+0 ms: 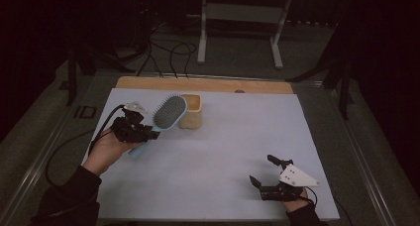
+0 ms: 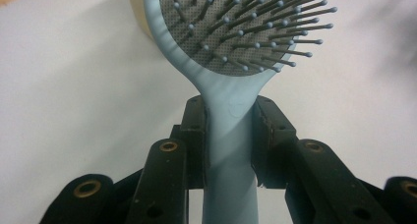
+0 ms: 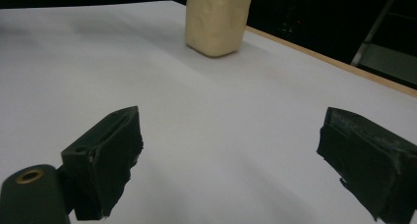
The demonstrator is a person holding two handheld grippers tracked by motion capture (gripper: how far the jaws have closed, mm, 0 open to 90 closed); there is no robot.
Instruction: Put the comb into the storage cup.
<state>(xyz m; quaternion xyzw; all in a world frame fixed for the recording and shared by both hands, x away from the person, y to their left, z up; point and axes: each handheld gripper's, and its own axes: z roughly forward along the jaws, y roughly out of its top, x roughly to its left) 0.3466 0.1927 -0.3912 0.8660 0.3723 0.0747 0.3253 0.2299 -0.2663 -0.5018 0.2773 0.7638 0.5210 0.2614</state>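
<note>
At the left of the white-covered tabletop (image 1: 208,161), the left tool (image 1: 143,132) is clamped on the handle of a light blue paddle hairbrush (image 1: 167,114), whose bristled head is lifted off the surface and tilts up toward a beige open-topped container (image 1: 191,111) just beside it. What lies inside that container cannot be made out. At the near right edge, well apart from both, the right tool (image 1: 262,170) rests low with its jaws spread wide apart on nothing, bare tabletop lying between it and the container.
</note>
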